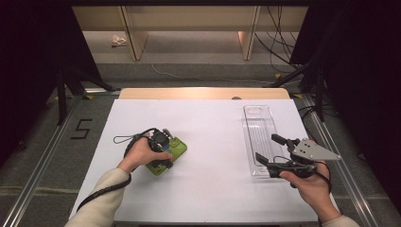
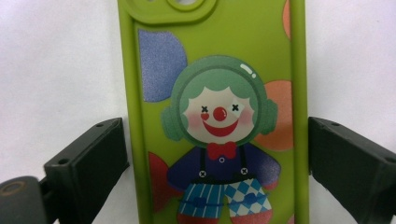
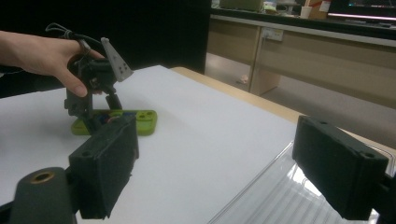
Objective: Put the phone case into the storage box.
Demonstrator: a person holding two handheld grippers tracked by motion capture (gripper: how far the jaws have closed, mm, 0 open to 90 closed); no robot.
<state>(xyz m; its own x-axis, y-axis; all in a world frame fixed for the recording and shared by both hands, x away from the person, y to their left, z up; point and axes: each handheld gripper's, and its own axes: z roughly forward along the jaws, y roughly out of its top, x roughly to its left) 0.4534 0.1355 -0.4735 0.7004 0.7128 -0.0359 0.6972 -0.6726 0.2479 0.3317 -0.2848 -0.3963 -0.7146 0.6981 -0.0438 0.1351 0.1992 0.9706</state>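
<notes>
Here my left gripper (image 1: 163,150) hangs over the green phone case (image 2: 219,93) on the desk (image 1: 213,142), jaws open astride its long axis, not yet pressing; my right gripper (image 1: 272,153) stands open, empty, well apart.

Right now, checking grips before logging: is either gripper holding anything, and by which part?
Nothing held. Left gripper straddles the green phone case, jaws apart from its long edges. Right gripper open.
</notes>
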